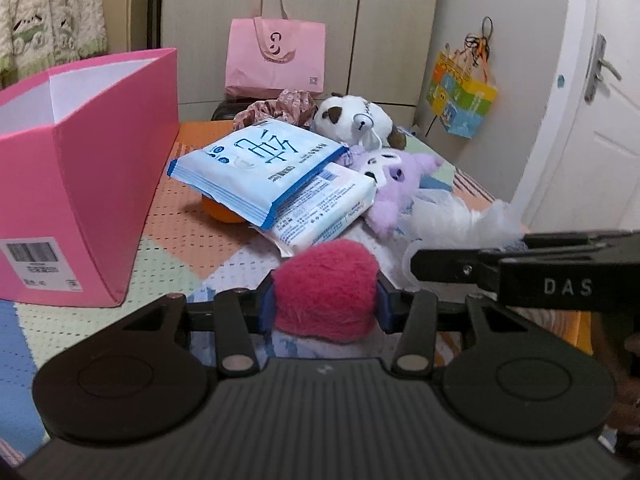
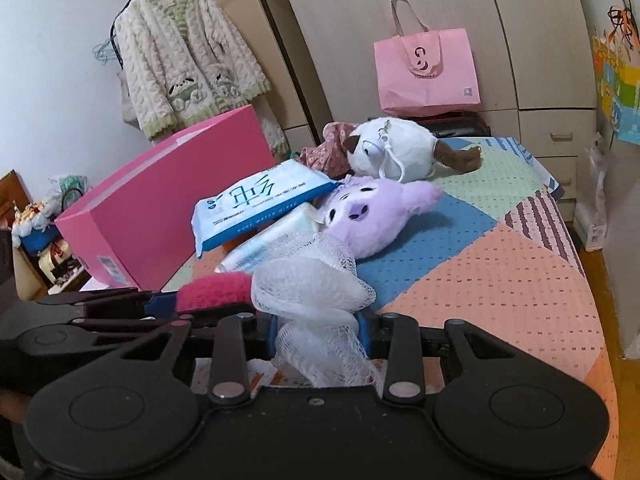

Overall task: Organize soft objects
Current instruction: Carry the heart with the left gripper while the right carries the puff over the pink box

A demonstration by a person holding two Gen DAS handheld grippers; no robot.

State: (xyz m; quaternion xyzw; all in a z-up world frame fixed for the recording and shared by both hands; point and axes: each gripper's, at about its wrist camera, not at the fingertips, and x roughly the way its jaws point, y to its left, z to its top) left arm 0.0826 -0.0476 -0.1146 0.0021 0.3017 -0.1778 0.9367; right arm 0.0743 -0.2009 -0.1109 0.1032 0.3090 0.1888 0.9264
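My left gripper (image 1: 325, 304) is shut on a fuzzy red plush ball (image 1: 326, 286), its blue pads pressing both sides. My right gripper (image 2: 320, 330) is shut on a white mesh bath puff (image 2: 312, 280); the puff (image 1: 460, 220) also shows in the left wrist view beside the right gripper's black fingers (image 1: 452, 266). The red ball (image 2: 216, 288) appears left of the puff in the right wrist view. Farther back on the patchwork mat lie a blue-and-white tissue pack (image 1: 256, 168), a second white pack (image 1: 324, 208), a purple plush (image 2: 372, 216) and a white-and-brown plush dog (image 2: 396, 150).
An open pink box (image 1: 80, 184) stands at the left of the mat (image 2: 500, 264). An orange ball (image 1: 222, 211) peeks out under the tissue pack. A floral fabric piece (image 1: 280, 106) lies behind the pile. A pink paper bag (image 1: 276, 56) and wardrobe stand behind; a door is at the right.
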